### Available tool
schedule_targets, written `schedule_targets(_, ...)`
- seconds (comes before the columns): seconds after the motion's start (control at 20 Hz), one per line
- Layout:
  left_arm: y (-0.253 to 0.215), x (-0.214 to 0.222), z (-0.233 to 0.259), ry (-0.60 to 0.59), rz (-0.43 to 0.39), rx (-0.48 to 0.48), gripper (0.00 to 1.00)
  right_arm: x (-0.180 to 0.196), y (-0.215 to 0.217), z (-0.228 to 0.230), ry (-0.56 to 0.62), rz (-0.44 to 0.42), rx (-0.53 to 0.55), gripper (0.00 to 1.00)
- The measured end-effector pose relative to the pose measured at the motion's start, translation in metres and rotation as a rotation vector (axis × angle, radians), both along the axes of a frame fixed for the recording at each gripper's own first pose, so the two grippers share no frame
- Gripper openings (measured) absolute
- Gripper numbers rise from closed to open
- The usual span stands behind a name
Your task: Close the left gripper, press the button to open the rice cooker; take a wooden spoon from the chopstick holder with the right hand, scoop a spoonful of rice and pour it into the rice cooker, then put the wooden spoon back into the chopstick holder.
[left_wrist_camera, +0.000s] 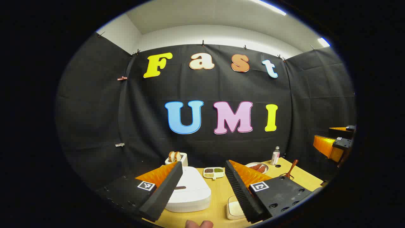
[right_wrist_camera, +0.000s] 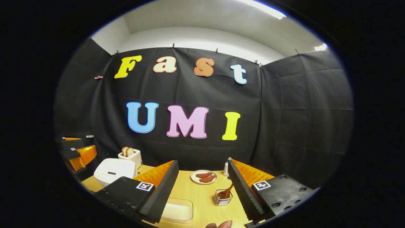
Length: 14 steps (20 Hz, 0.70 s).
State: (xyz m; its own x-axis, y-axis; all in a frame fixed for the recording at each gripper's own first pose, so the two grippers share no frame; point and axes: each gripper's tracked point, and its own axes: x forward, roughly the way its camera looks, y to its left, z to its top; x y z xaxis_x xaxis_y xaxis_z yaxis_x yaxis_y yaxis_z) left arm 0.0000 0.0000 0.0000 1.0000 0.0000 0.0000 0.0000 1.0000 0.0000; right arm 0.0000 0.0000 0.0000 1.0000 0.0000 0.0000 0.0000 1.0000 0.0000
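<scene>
1. We see the rice cooker (left_wrist_camera: 189, 193) sitting with its lid down near the left edge of the table (left_wrist_camera: 218, 205); in the right claw view it sits at the left (right_wrist_camera: 114, 171), a small dark button slot on its lid.
2. The wooden spoon (right_wrist_camera: 227, 192) stands tilted in the chopstick holder (right_wrist_camera: 222, 198), a small wire basket toward the right side of the table; in the left claw view the spoon's handle (left_wrist_camera: 291, 168) rises near the table's right edge.
3. A shallow white container of rice (right_wrist_camera: 177, 209) lies near the front edge, between the cooker and the holder; in the left claw view we see part of it (left_wrist_camera: 234, 209) beside the right finger.
4. The left claw (left_wrist_camera: 202, 190) hangs above the table with its fingers spread wide and nothing between them; the cooker shows in the gap by the left finger.
5. The right claw (right_wrist_camera: 202, 190) is likewise wide open and empty, hovering over the front of the table, the rice container and holder visible between its fingers.
6. Each claw also appears at the edge of the other's view, held well apart.
7. Behind the cooker, at the back edge, stands a toaster (right_wrist_camera: 130, 155) with two slices of bread.
8. Further right along the back we see a plate of reddish food (right_wrist_camera: 204, 177) and a small bottle (left_wrist_camera: 275, 155); a divided dish of beans (left_wrist_camera: 214, 172) lies just behind the cooker.
</scene>
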Motion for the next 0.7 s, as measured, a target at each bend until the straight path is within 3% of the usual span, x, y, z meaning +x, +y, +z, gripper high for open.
schedule_targets(0.35, 0.0, -0.001, -0.009, 0.012, 0.024, 0.019, 0.94, 0.016, -0.007, -0.017, 0.025, 0.008, 0.049, 0.98)
schedule_targets(0.7, 0.004, 0.002, -0.017, 0.029, 0.042, 0.016, 0.94, 0.024, -0.008, -0.02, 0.028, 0.016, 0.028, 0.97)
